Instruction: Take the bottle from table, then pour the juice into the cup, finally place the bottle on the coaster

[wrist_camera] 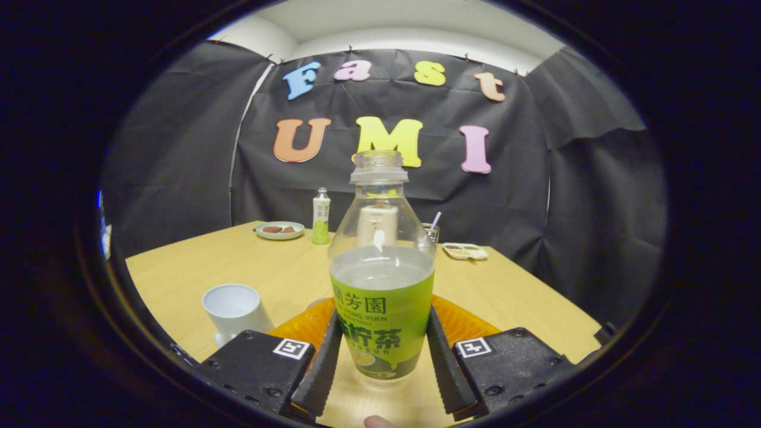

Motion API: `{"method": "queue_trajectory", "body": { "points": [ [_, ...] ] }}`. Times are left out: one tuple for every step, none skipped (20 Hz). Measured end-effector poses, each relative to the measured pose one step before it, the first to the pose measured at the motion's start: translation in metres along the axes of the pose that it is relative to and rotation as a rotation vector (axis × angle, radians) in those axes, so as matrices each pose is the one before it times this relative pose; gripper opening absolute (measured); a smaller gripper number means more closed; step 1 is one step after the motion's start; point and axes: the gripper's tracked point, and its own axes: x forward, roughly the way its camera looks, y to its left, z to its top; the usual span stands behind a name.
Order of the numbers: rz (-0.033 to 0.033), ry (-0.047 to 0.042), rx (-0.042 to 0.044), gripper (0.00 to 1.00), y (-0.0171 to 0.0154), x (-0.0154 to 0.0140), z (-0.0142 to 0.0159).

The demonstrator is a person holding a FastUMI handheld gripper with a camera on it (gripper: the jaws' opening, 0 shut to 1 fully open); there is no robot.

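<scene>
Upright, the bottle (381,309) stands gripped between both fingers (324,362).

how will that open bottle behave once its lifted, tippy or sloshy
The bottle has no cap and is about half full, so it will likely slosh and could spill if tilted early. Its thin clear wall probably dents under a hard squeeze. The gripper has a finger at each side of the label, low on the bottle, so it may feel top-heavy.

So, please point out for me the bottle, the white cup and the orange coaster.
bottle (382,315): gripper view, on its green label, between the jaws.
white cup (233,307): gripper view, on its side wall just under the rim.
orange coaster (461,324): gripper view, on its ridged part beside the bottle.
</scene>
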Motion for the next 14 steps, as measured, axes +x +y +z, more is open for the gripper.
{"method": "queue_trajectory", "body": {
  "points": [
    [-0.01984, -0.01399, -0.05809, 0.75, -0.00307, 0.00049, 0.00784],
    [-0.00874, 0.00086, -0.05590, 0.75, 0.00049, 0.00062, 0.00352],
    [-0.01077, 0.00030, -0.05464, 0.75, -0.00045, 0.00176, 0.00252],
    [-0.01486, -0.00481, -0.06411, 0.75, -0.00250, 0.00159, 0.00561],
    [-0.01815, -0.00013, -0.05951, 0.75, -0.00384, 0.00127, 0.00331],
    [-0.01367, -0.00089, -0.05771, 0.75, -0.00175, 0.00106, 0.00253],
    [-0.00836, -0.00335, -0.04910, 0.75, -0.00130, 0.00092, 0.00267],
    [-0.00926, -0.00298, -0.04123, 0.76, -0.00187, 0.00187, 0.00270],
    [-0.01282, -0.00737, -0.03512, 0.76, -0.00294, 0.00161, 0.00255],
    [-0.01490, -0.00337, -0.03376, 0.76, -0.00246, 0.00157, 0.00108],
    [-0.00849, -0.00373, -0.03520, 0.75, 0.00021, 0.00218, 0.00078],
    [-0.00697, -0.00046, -0.03728, 0.75, 0.00138, 0.00050, 0.00010],
    [-0.00803, -0.00442, -0.03782, 0.75, 0.00141, 0.00226, -0.00009],
    [-0.01073, -0.00318, -0.04027, 0.75, 0.00167, 0.00124, 0.00014]
  ]
}}
